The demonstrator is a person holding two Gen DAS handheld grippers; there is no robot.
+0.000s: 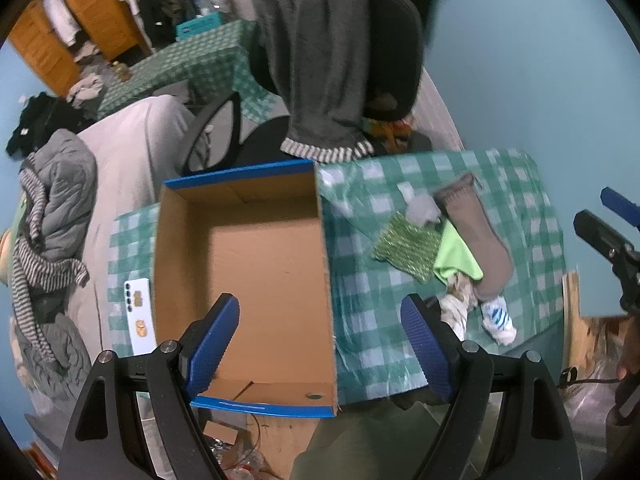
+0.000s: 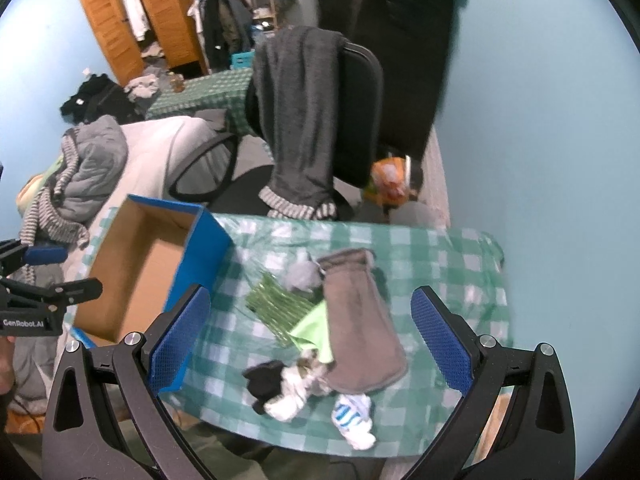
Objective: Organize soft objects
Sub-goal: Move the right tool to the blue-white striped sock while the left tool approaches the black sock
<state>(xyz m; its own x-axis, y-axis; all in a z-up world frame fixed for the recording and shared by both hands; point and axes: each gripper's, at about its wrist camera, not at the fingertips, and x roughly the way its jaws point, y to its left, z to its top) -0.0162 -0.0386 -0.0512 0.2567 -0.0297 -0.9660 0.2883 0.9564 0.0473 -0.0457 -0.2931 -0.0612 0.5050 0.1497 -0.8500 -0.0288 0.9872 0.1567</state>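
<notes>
Brown sock overlaps green cloth, patterned item indistinct.

- Left gripper: black triangular frames with cut-out slots, silver round screws at the joints, blue fingers with a dotted grip texture.
- Right gripper: the same black frames, silver screws, blue textured fingers.
- White "GenRobot.AI" lettering on the left gripper's black body, seen from the right wrist.
</notes>
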